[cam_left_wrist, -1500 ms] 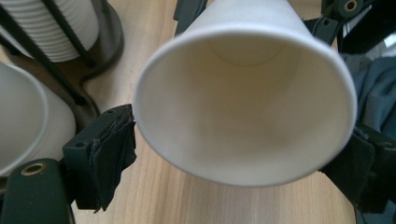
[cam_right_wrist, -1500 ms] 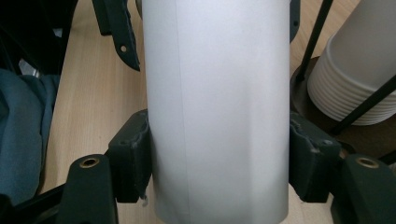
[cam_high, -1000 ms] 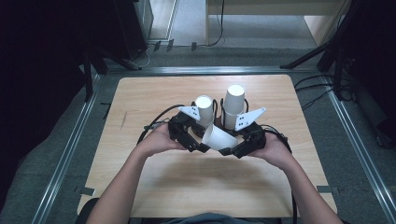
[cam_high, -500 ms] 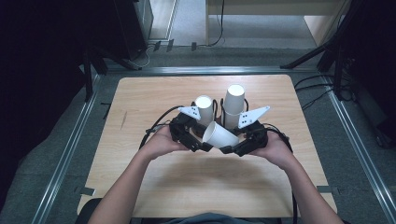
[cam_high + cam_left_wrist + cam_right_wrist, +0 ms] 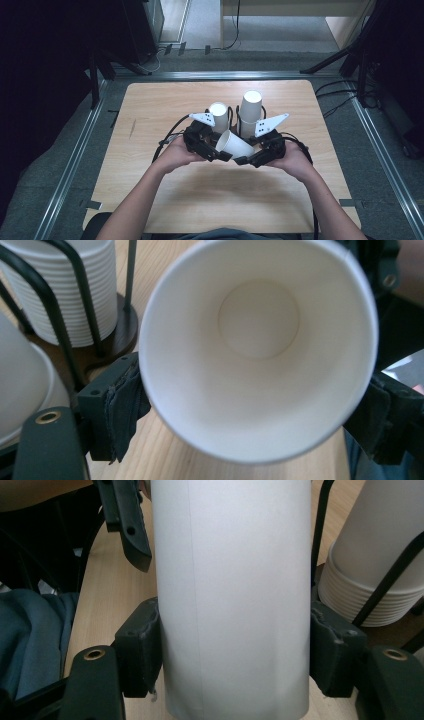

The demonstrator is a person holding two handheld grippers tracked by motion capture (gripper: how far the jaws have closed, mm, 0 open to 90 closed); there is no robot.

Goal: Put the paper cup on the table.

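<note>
Together, both grippers hold one paper cup [image 5: 235, 145] above the table [image 5: 150, 107].
Nearest, the right gripper [image 5: 235, 655] clamps the cup's wall between both pads; the left gripper [image 5: 250, 415] presses on either side near its open rim. Behind stand two cup stacks [image 5: 250, 112] in wire holders.

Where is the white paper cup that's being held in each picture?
High view: the paper cup lies tilted between the two grippers, middle of the table.
Left gripper view: the paper cup shows its open mouth, facing the camera.
Right gripper view: the paper cup shows its plain side, upright in the middle.
Shared landmark: the stack of cups in the black wire holder.
</note>
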